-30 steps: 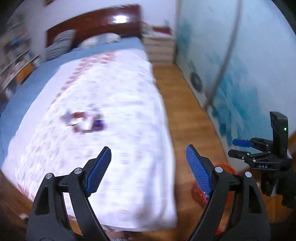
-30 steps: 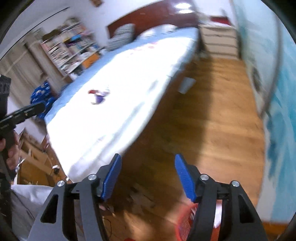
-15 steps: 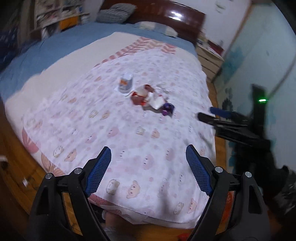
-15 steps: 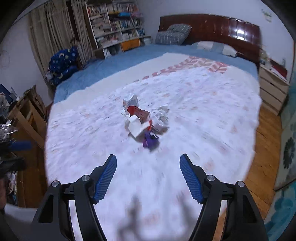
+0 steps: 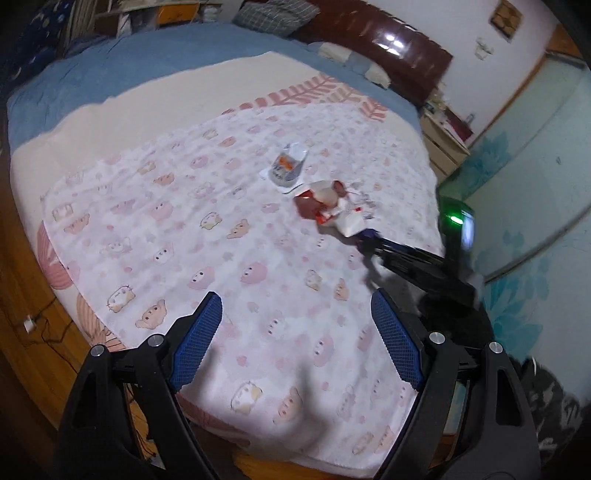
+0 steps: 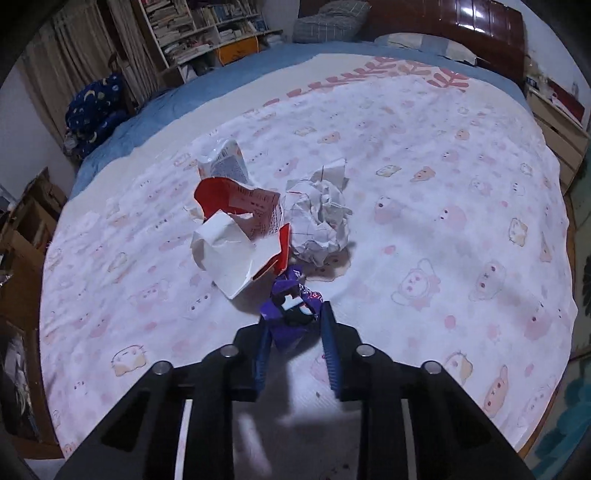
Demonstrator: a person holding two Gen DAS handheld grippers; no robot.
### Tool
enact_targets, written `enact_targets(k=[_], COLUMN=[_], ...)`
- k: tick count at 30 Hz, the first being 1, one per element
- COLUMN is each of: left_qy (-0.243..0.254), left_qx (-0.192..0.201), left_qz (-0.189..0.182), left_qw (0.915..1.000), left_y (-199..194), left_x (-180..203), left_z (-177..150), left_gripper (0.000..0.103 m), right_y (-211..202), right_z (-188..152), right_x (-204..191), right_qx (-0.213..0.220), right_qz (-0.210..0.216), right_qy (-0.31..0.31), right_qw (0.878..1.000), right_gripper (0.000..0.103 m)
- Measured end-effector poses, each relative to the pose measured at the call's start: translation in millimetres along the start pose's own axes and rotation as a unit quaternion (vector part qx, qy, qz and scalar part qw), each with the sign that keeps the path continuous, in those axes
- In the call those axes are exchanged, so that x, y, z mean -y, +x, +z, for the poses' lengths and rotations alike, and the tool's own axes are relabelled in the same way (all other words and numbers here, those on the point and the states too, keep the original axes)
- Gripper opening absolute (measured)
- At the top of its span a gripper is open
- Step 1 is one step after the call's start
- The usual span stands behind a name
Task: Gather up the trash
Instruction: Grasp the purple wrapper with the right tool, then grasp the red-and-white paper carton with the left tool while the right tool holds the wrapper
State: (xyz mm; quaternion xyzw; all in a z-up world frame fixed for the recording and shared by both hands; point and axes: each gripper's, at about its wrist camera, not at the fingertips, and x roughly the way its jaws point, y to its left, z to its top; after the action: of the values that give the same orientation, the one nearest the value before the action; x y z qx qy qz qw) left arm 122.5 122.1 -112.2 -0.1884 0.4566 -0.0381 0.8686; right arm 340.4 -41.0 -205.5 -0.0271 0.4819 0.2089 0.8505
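A pile of trash lies on the bed: a purple wrapper (image 6: 291,308), a torn red and white carton (image 6: 240,236), a crumpled paper ball (image 6: 319,218) and a white pouch (image 6: 223,162). My right gripper (image 6: 295,317) has its jaws closed around the purple wrapper on the bedcover. In the left wrist view my left gripper (image 5: 295,317) is open and empty above the near part of the bed; the carton (image 5: 328,206), the pouch (image 5: 288,168) and the right gripper (image 5: 373,245) lie ahead.
The bed has a white cartoon-print cover (image 5: 258,258) over a blue sheet (image 5: 129,66), with a dark wood headboard (image 6: 443,22). Bookshelves (image 6: 199,33) stand at far left, a drawer unit (image 5: 443,144) at far right, wooden floor (image 5: 22,280) beside the bed.
Both grippers swung from the floor side onto the bed. My right gripper moved down to the trash pile and closed on the purple wrapper. The left gripper stayed open.
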Motion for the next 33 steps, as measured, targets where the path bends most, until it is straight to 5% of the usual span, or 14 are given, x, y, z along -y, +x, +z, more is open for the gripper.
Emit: enact_targets(k=[7, 16, 23, 28, 30, 33], left_qy=[-0.013, -0.027, -0.043, -0.091, -0.104, -0.122], left_qx=[-0.006, 0.011, -0.009, 0.003, 0.011, -0.009], left_qz=[0.006, -0.085, -0.008, -0.02, -0.017, -0.063], left_qw=[0.9999, 0.996, 0.999, 0.9957, 0.9943, 0.9905], left_y=[52.0, 117.9, 166.7, 173.0, 170.8, 176.1], left_x=[7.0, 48.9, 50.0, 26.9, 18.4, 12.9], left_z=[9.3, 39.9, 46.4, 48.8, 50.7, 49.6], left_gripper=[0.082, 0.082, 0.082, 0.081, 0.069, 0.045], right_y=[-48.2, -112.0, -122.3, -111.6, -109.3, -107.9], right_z=[-31.6, -112.9, -144.2, -158.2, -163.0, -166.5], right_x=[4.0, 25.7, 35.2, 39.0, 38.1, 41.8], right_qx=[0.024, 0.034, 0.033, 0.02, 0.018, 0.013], right_qz=[0.041, 0.094, 0.111, 0.114, 0.117, 0.122], right_qy=[-0.007, 0.055, 0.083, 0.101, 0.106, 0.119], right_qw=[0.999, 0.993, 0.99, 0.988, 0.987, 0.985], right_gripper=[0.02, 0.02, 0.02, 0.02, 0.02, 0.02])
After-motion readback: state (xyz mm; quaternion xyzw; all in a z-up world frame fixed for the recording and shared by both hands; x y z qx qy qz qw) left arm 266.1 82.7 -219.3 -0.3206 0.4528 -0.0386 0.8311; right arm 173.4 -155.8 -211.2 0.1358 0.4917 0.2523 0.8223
